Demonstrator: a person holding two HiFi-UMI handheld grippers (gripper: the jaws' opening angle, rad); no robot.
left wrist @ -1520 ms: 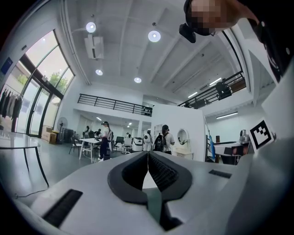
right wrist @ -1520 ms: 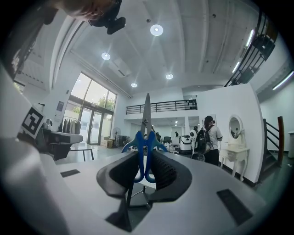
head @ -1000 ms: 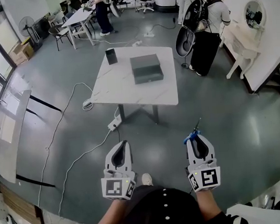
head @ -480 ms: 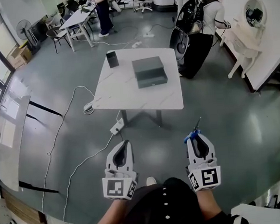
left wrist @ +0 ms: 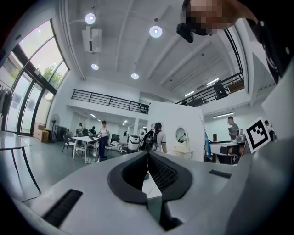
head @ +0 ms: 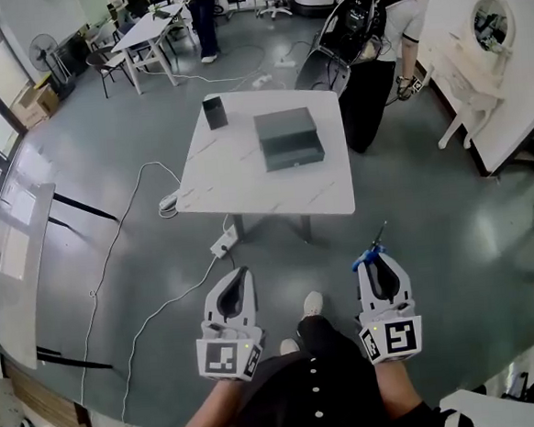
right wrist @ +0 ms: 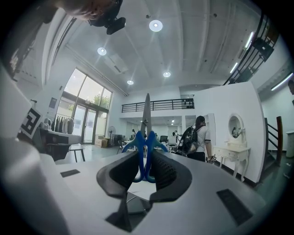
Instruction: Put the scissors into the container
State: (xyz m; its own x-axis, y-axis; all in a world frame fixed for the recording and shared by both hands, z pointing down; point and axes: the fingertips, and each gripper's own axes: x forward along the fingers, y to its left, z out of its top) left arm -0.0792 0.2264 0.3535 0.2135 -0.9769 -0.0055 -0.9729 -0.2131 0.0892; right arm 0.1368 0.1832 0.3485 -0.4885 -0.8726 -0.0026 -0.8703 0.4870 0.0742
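Note:
My right gripper (head: 374,257) is shut on the blue handles of the scissors (head: 371,251), whose metal blades stick out forward. In the right gripper view the scissors (right wrist: 145,147) stand upright between the pads of the right gripper (right wrist: 146,166). My left gripper (head: 238,277) is shut and holds nothing; in the left gripper view the left gripper (left wrist: 148,161) shows its jaws meeting. Ahead stands a white table (head: 246,177) with a dark grey drawer-like container (head: 289,138) and a small black box (head: 214,112) on it. Both grippers hang well short of the table, above the grey floor.
A person in a white top with a backpack (head: 374,52) stands at the table's far right. Cables (head: 129,219) and a power strip (head: 221,246) lie on the floor left of the table. A white vanity with a round mirror (head: 476,62) stands at the right wall.
The table has drawn closer in the head view as I walk forward. The person at the right has shifted. Both grippers keep the same pose, with the scissors still held.

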